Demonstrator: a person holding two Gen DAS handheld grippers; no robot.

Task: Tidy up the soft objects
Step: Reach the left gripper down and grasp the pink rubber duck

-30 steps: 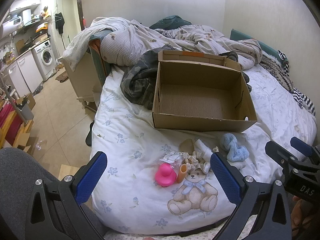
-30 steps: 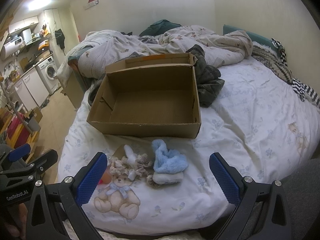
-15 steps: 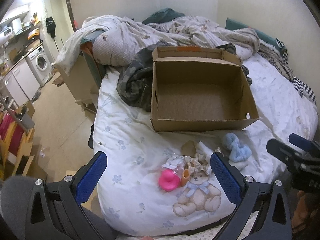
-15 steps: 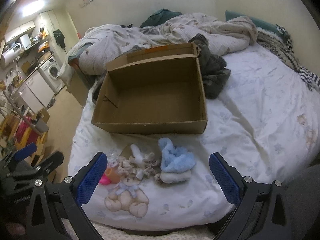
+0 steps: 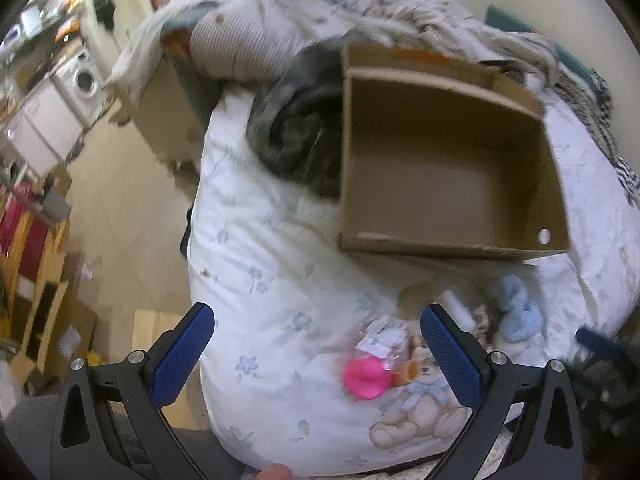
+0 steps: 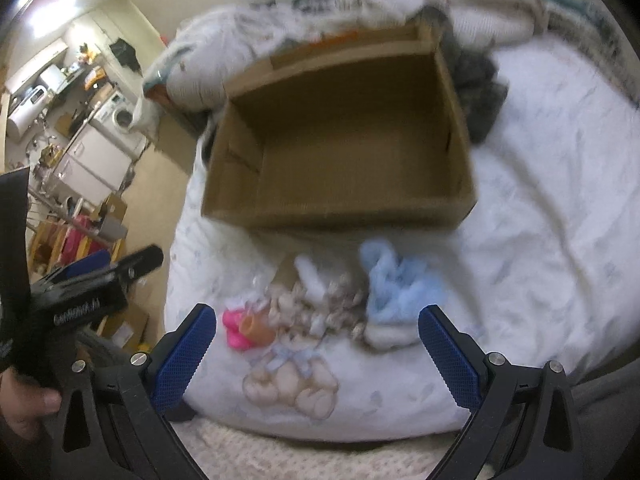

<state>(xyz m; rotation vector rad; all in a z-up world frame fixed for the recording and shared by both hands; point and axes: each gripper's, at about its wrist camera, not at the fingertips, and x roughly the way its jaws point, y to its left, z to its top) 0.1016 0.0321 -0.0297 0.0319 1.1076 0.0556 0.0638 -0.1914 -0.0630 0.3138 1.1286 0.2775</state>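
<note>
An empty open cardboard box [image 5: 448,168] [image 6: 344,148] sits on the bed. In front of it lies a small pile: a light blue fluffy item [image 6: 400,284] [image 5: 516,312], a beige and white plush bundle [image 6: 316,300], a pink rubber duck [image 5: 366,378] [image 6: 236,330] and a small orange piece [image 6: 258,326]. My left gripper [image 5: 316,356] is open and empty, above the bed's near edge, left of the pile. My right gripper [image 6: 316,352] is open and empty, just short of the pile.
The bed sheet [image 6: 540,208] has a teddy bear print [image 6: 292,384]. A dark blanket [image 5: 296,128] lies left of the box, crumpled bedding [image 5: 248,44] behind it. Floor and a washing machine [image 5: 86,80] are at the left.
Both grippers have risen and tilted down over the bed. The views are now blurred from motion. The box and the pile have not moved.
</note>
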